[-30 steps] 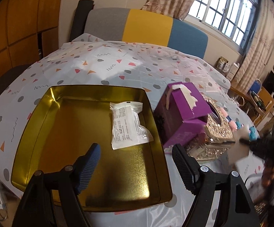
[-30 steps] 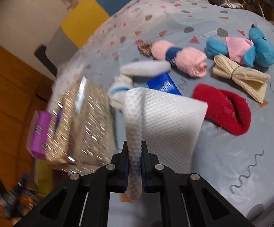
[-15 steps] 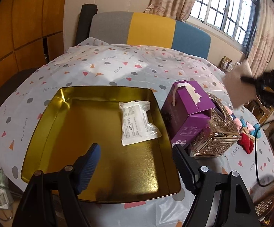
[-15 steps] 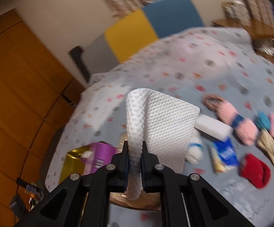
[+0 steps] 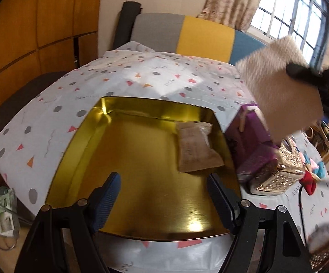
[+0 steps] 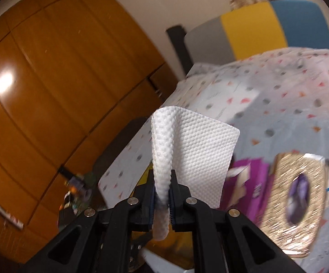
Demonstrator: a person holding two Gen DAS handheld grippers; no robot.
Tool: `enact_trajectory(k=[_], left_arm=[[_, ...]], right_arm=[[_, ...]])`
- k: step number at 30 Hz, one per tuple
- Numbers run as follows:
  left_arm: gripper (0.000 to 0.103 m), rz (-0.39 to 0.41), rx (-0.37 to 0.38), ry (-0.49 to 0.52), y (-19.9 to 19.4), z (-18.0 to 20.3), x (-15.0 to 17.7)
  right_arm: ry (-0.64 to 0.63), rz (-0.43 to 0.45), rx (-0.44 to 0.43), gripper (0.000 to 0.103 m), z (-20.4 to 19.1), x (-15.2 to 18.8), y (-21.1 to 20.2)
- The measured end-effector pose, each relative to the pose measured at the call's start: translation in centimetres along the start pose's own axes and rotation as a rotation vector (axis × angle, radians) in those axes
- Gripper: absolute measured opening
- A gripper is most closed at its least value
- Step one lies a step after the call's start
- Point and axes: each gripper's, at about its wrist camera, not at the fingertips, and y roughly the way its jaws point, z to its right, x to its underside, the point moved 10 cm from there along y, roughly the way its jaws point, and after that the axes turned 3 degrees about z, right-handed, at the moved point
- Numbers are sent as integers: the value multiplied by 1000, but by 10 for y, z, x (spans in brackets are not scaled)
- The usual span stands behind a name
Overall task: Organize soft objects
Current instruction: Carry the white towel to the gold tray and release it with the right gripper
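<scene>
Up front in the left wrist view, the left gripper [image 5: 162, 194] hangs over the near edge of a gold tray [image 5: 78, 141] with its blue-padded fingers spread wide and nothing between them. The tray sits on a table covered by a white cloth [image 5: 50, 122] printed with grey dots and coloured triangles. A flat plastic packet [image 5: 195, 151] lies inside the tray toward its far right corner. Just beside the tray's right edge stands a purple box [image 5: 253, 141], and touching that box on its right is a glittery gold box [image 5: 280, 173]. Beyond it, small soft toys [image 5: 312, 170] in red, pink and blue lie on the cloth. High on the right, blurred, a white folded cloth [image 5: 278, 86] is held in the air above the purple box by the dark tip of the right gripper [image 5: 305, 75]. A chair back in grey, yellow and blue [image 5: 187, 34] stands behind the table.

From the right wrist view, the right gripper [image 6: 162, 195] is clamped tight on the white textured cloth [image 6: 194, 152], which is pinched at a folded edge and stands up from the fingers, its flat part fanning to the right. Below and to the right, blurred, are the purple box [image 6: 248, 188] and the glittery gold box [image 6: 296, 198] on the patterned tablecloth [image 6: 278, 95]. A wooden wardrobe [image 6: 50, 91] fills the left side.
</scene>
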Motion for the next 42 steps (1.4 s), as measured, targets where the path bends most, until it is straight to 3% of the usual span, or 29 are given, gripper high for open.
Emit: enact_trajectory(k=[18, 27, 33, 36, 39, 42], left_arm=[[79, 3, -84, -88, 0, -48, 2], [79, 2, -120, -132, 0, -71, 3], [80, 1, -109, -124, 0, -68, 3], [82, 6, -104, -121, -1, -64, 1], [82, 15, -101, -108, -4, -61, -2], [82, 20, -95, -97, -6, -56, -3]], right_arm=[[-26, -238, -13, 9, -6, 99, 61], [-89, -359, 211, 11, 36, 135, 93], [-152, -445, 262, 12, 42, 159, 102], [-144, -470, 241, 26, 39, 166, 100], [-154, -424, 232, 45, 34, 158, 91], [-159, -380, 240, 45, 32, 150, 80]])
